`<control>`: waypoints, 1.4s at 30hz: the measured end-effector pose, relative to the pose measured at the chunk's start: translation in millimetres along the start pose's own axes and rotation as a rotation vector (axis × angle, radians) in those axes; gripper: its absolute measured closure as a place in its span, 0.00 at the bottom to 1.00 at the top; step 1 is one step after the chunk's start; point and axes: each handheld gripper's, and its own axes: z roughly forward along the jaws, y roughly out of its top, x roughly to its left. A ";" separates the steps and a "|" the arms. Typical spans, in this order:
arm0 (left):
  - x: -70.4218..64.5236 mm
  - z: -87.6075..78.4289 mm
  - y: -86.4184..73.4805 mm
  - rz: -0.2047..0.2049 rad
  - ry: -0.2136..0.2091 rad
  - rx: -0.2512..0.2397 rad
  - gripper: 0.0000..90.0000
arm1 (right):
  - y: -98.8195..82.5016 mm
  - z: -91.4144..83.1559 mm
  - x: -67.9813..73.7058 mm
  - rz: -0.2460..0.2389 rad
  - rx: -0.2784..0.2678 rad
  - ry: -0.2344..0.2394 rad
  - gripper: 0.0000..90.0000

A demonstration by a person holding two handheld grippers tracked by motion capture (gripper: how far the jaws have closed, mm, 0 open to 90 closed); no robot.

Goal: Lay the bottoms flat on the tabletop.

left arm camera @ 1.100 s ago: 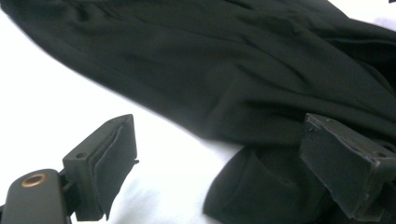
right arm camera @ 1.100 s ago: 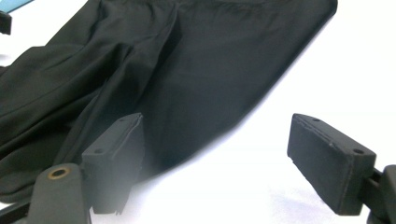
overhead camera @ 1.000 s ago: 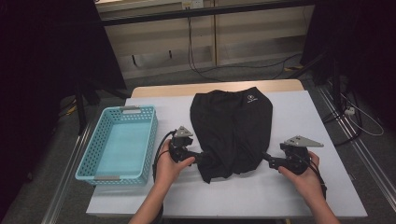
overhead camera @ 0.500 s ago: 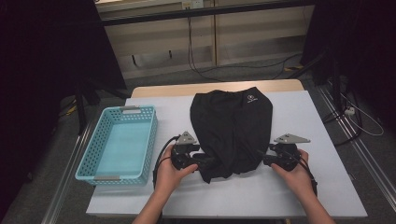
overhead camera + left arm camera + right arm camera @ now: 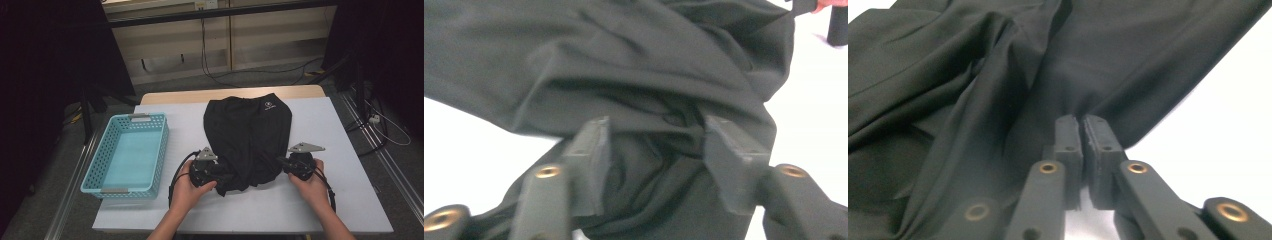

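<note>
Lying across the middle of the white table, the black garment is spreading from the far edge toward the person, its near hem bunched into folds. From the high view, the left gripper is sitting at the near left corner of that hem and the right gripper at the near right corner, each with a hand behind it; how the jaws are standing is too small to read from up there.

The gripper views are supplying that detail. In the left gripper view, the left gripper is showing its jaws partly apart, having just been closing, with rumpled cloth lying between them; whether the pads are pressing on the fabric is hard to judge, as the picture is blurred. In the right gripper view, the right gripper is showing its jaws pressed together, having just been closing, and they are pinching a thin edge of the garment right at the tips.

A blue basket is standing on the table's left side, just clear of the left hand. Bare tabletop is lying open to the right of the right hand and along the near edge.
</note>
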 end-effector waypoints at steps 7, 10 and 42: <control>-2.8 7.6 -0.4 0.000 -0.002 0.056 0.84 | 1.2 -6.4 -5.3 0.032 -0.032 0.014 0.98; -3.5 7.3 1.0 -0.032 -0.006 0.074 0.93 | 2.1 -11.3 -7.9 0.041 -0.052 0.015 0.98; 9.9 -19.3 23.7 -0.097 0.084 -0.084 0.32 | 5.9 -30.2 2.9 -0.036 -0.083 0.072 0.67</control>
